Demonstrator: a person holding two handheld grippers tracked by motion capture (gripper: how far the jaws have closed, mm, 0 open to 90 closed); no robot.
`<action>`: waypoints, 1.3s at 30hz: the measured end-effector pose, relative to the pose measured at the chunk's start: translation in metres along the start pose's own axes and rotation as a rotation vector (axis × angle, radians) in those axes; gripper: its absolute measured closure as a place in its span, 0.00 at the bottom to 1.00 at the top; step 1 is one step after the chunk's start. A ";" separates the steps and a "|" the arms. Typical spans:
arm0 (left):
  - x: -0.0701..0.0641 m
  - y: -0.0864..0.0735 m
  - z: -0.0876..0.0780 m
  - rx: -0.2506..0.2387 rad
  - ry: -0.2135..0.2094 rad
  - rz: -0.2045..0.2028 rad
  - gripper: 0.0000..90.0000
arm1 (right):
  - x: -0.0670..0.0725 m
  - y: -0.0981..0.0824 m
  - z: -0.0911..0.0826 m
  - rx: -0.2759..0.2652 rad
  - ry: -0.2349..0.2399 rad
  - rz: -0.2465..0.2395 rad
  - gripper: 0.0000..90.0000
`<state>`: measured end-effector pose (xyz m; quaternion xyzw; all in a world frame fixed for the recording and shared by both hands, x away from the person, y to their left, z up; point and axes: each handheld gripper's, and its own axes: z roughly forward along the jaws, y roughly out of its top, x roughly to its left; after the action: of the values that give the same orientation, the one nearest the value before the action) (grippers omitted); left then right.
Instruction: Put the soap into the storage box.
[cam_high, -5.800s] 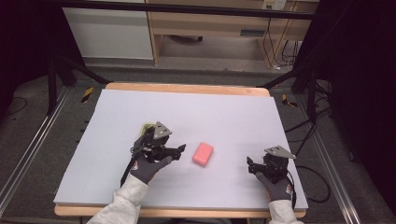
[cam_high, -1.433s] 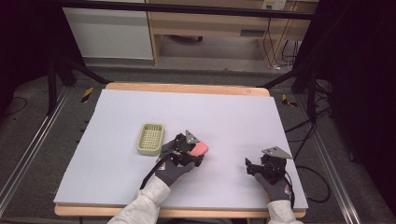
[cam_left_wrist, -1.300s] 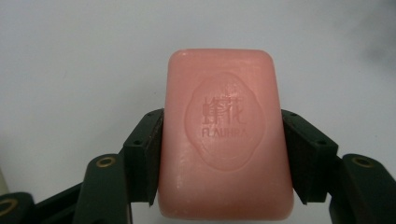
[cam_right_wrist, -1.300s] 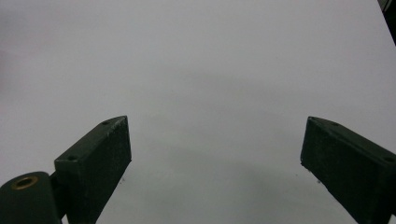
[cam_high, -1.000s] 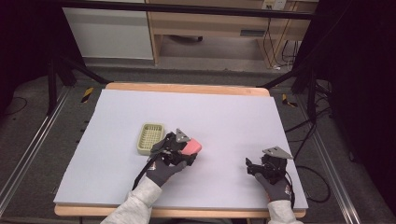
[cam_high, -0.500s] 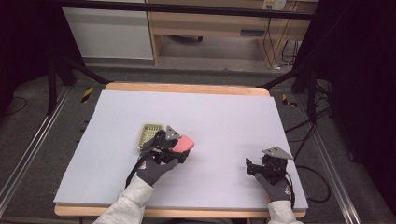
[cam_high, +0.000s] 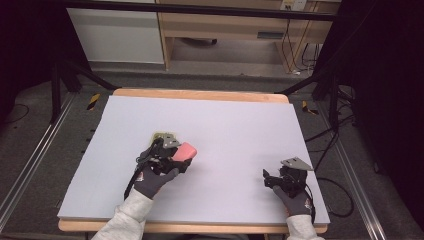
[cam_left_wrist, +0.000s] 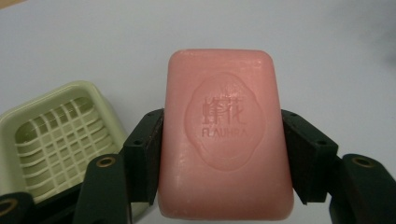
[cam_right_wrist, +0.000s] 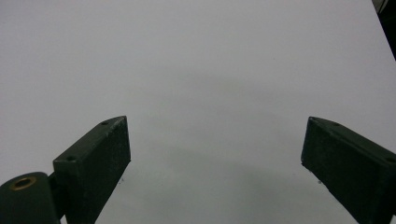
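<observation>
A pink bar of soap (cam_left_wrist: 224, 135) with an embossed stamp is clamped between the jaws of my left gripper (cam_left_wrist: 222, 154), which is shut on its two long sides. In the high view the soap (cam_high: 184, 151) hangs just above the table, right of a pale green soap dish (cam_high: 161, 136) that my left gripper (cam_high: 176, 159) partly hides. The dish (cam_left_wrist: 56, 140) has a slatted grid floor and lies to the lower left in the left gripper view. My right gripper (cam_high: 270, 179) rests near the table's front right, open, with nothing between its fingers (cam_right_wrist: 95, 158).
The table (cam_high: 225, 125) carries a pale lavender-grey mat with a wooden rim at the back. Cables trail from both grippers. Dark frame legs and floor rails flank the table on both sides.
My left gripper has carried the soap leftward and a little farther back, until it is over the near edge of the green dish. The right gripper has stayed put.
</observation>
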<state>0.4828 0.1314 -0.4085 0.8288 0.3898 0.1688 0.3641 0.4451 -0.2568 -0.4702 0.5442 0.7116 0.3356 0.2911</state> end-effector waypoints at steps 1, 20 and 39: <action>0.002 0.000 -0.002 -0.001 0.004 -0.002 0.41 | 0.000 0.000 0.000 0.001 0.000 0.000 0.09; 0.026 -0.002 -0.019 -0.052 0.060 -0.070 0.41 | 0.001 0.000 0.001 0.000 0.000 -0.010 0.09; 0.049 -0.003 -0.018 -0.057 0.094 -0.133 0.41 | 0.002 0.000 0.001 0.002 0.000 -0.014 0.09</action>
<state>0.5023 0.1789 -0.3987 0.7816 0.4556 0.1942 0.3793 0.4457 -0.2549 -0.4712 0.5397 0.7157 0.3327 0.2928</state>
